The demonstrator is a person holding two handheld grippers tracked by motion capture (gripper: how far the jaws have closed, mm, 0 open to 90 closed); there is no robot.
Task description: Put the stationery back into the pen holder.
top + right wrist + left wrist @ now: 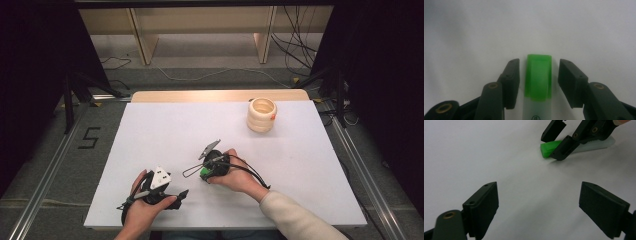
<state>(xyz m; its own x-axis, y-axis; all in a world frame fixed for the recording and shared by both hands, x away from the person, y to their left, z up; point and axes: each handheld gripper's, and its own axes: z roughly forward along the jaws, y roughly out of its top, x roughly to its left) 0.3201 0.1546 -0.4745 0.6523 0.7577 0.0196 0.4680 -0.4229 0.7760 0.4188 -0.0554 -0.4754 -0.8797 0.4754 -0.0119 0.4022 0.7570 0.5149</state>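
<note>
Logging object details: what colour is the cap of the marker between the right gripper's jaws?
Bright green cap on a translucent whitish body, best in the right gripper view.

A white table (165,135) fills the middle of the frame; a cream ribbed cup (261,114) stands at its upper right, and a green-capped marker (538,77) lies flat near the lower centre

between the black jaws of the right gripper (539,82) lies a marker (537,100) with a bright green cap and a pale, milky white body bearing a small black round mark. the left gripper (539,207) has matte black jaws with brass-coloured rivets. beneath both jaws the table (150,135) is plain white. beyond them stands a cream ribbed cup (261,115) with an orange spot.
</note>
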